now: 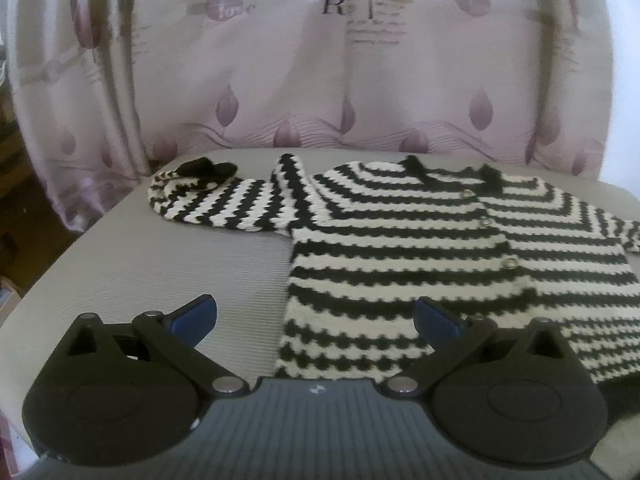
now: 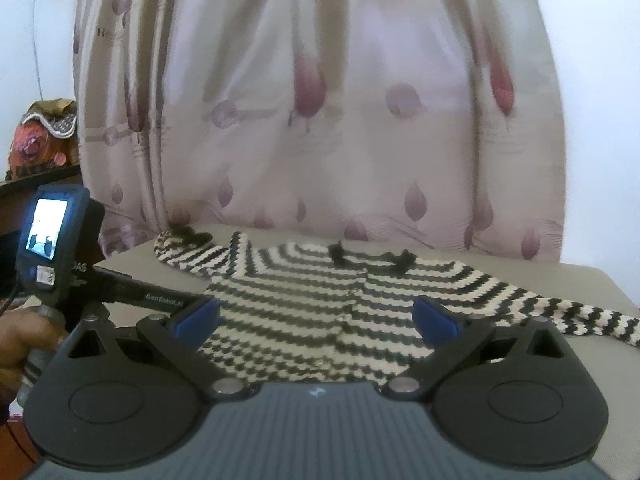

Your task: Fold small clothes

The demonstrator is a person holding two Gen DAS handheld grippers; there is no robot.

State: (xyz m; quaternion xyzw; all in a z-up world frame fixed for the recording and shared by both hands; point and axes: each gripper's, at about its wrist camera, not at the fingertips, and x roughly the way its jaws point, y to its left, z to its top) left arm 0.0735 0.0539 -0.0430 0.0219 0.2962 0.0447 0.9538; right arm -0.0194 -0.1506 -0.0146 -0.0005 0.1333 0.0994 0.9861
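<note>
Left gripper [image 1: 316, 320]: hovering low over the near left edge of the cardigan, fingers spread wide, gripping nothing.
Right gripper [image 2: 316, 320]: hanging over the near hem, fingers also spread wide, empty.
Hand [image 2: 24, 344]: showing at the right view's left edge, holding the left tool's handle.
Cardigan [image 1: 420, 248]: lying flat on the grey mat [image 1: 180, 264], buttoned, one sleeve stretching right, the other angling up at the left.
Hat [image 1: 208, 198]: sitting behind the cardigan's left shoulder, touching the sleeve.
Curtain [image 1: 320, 80]: hanging behind the mat.
</note>
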